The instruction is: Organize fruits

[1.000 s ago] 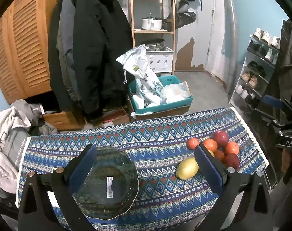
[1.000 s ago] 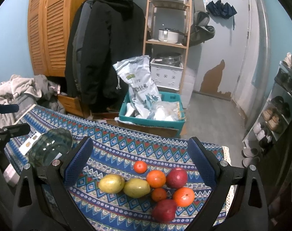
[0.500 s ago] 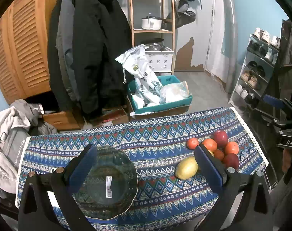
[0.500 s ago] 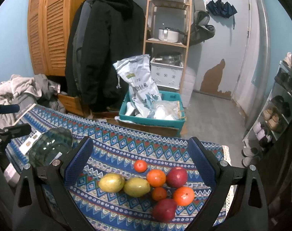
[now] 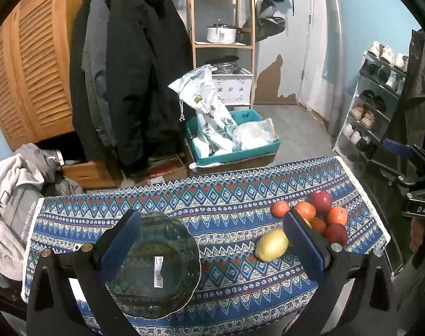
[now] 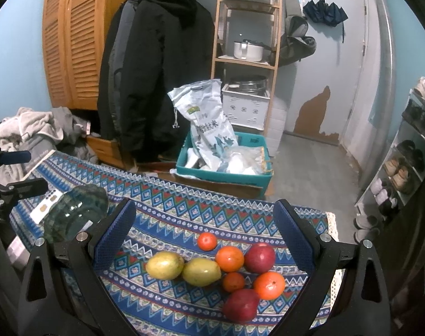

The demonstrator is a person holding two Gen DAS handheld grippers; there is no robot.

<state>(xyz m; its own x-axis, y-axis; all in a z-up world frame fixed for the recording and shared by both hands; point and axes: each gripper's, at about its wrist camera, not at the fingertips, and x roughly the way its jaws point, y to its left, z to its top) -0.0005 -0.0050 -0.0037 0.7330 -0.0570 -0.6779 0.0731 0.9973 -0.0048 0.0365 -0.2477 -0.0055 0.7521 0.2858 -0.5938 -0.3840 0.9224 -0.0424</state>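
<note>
While fruits look round & smooth, glass bowl is scalloped.

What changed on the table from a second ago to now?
Almost nothing. Both hand-held grippers, left and right, still hover open and empty above the patterned tablecloth. Nothing was picked up or put down. The glass bowl stays empty, and the yellow fruit, oranges and red apples lie in the same cluster.
</note>
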